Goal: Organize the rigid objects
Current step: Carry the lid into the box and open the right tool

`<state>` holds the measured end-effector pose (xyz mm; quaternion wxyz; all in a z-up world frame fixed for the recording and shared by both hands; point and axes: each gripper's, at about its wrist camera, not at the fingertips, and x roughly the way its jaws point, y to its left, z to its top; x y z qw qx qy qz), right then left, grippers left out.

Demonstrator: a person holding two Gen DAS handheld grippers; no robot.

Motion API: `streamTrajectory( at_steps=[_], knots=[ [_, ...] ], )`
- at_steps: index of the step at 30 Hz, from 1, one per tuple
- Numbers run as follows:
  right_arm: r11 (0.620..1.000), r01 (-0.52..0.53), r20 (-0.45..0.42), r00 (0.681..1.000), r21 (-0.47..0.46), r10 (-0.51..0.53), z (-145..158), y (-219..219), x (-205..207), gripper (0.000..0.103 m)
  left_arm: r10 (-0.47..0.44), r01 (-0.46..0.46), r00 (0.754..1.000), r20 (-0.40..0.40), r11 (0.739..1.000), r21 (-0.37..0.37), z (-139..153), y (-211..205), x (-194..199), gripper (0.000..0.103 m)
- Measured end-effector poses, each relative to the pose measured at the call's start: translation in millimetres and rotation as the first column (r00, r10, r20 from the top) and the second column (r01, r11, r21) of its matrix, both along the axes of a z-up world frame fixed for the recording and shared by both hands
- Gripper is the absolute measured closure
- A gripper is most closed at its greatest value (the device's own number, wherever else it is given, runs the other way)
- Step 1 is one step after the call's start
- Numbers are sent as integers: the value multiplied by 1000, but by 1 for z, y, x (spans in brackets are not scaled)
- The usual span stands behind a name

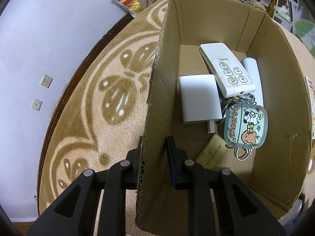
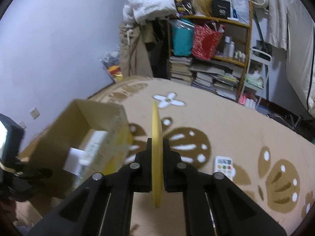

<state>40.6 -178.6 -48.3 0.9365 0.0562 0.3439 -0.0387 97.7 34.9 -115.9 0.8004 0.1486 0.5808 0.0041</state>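
A cardboard box (image 1: 275, 98) stands on a tan patterned blanket (image 1: 118, 78). Inside lie a white remote (image 1: 226, 68), a white charger block (image 1: 198, 98), a "Cheers" keychain (image 1: 245, 125), a gold NFC card (image 1: 211, 154) and a white tube (image 1: 254, 72). My left gripper (image 1: 154, 149) straddles the box's left wall, one finger outside and one inside, with a gap beside the cardboard. My right gripper (image 2: 157, 143) is shut on a thin yellow disc (image 2: 156, 122), held edge-on above the blanket to the right of the box (image 2: 78, 118).
A small white card with coloured dots (image 2: 223, 165) lies on the blanket (image 2: 236, 122) right of my right gripper. A wooden shelf (image 2: 208, 63) with books and bags stands behind, beside hanging clothes. A lilac wall (image 1: 49, 39) with sockets runs along the left.
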Motion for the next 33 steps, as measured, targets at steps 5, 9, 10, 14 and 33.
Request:
streamTrajectory(
  at_steps=[5, 9, 10, 14, 33],
  knots=[
    [998, -61, 38, 997, 8, 60, 13, 25, 11, 94, -1, 1, 1000, 0, 1000, 1, -1, 0, 0, 83],
    [994, -107, 56, 993, 15, 106, 18, 47, 19, 94, 3, -3, 1000, -2, 1000, -5, -1, 1, 1, 83],
    [993, -119, 58, 991, 20, 117, 19, 52, 21, 94, 3, -3, 1000, -3, 1000, -5, -1, 1, 1, 83],
    [987, -161, 55, 986, 16, 160, 16, 71, 24, 94, 3, -3, 1000, -2, 1000, -5, -1, 2, 1, 83],
    [973, -227, -58, 972, 44, 230, -23, 102, 32, 94, 9, -9, 1000, -6, 1000, -17, 1, 5, 3, 83]
  ],
)
